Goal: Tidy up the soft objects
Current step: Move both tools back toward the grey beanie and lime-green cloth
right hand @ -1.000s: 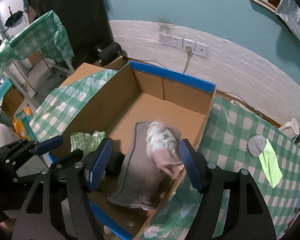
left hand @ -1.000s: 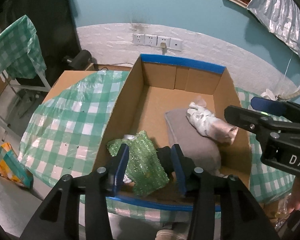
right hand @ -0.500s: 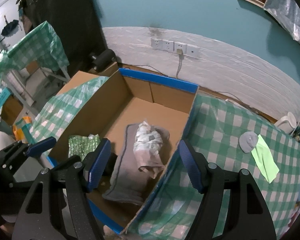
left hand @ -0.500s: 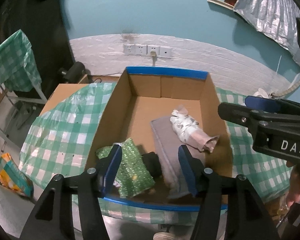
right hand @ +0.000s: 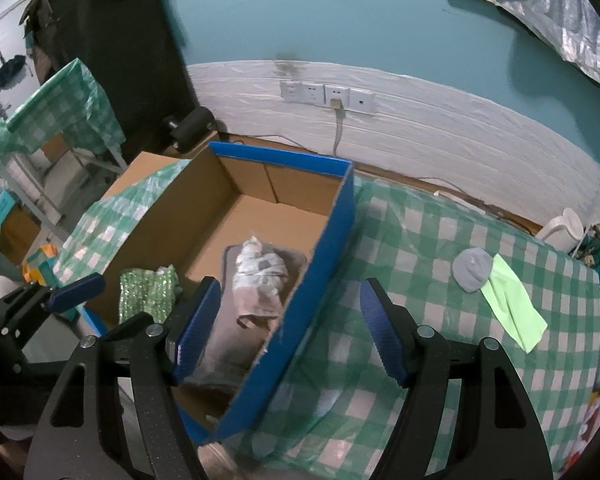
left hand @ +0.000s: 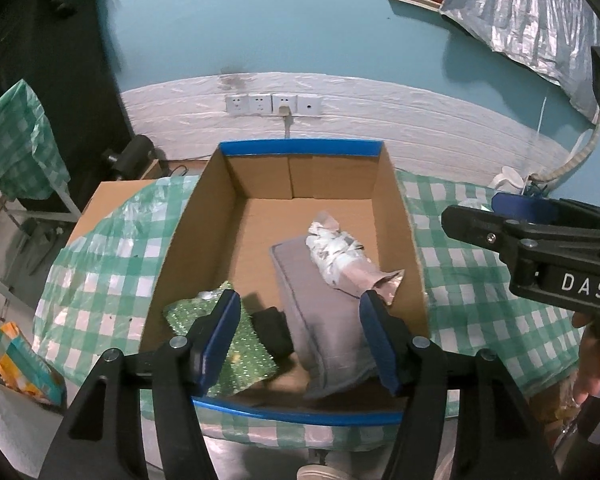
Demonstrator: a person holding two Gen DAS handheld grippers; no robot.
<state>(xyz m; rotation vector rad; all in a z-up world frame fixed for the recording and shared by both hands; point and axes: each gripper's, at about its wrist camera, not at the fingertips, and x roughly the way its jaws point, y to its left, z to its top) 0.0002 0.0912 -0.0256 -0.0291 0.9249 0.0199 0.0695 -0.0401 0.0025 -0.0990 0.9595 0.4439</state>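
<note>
I had the left gripper [left hand: 298, 334] and the right gripper [right hand: 290, 330] released, left jaws just opening, nothing between | box [left hand: 300, 147]: gray cloth [left hand: 320, 320], wrapped bundle [left hand: 340, 256], green sponge [left hand: 228, 336] stowed | left: gray cap [right hand: 471, 269] and lime cloth [right hand: 512, 304] near tabletop's right edge

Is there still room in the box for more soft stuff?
Yes. The far half of the box floor is bare, between its back wall and the grey cloth. The near end is crowded: green sparkly bag, black thing, grey cloth with the crumpled bundle on top.
</note>
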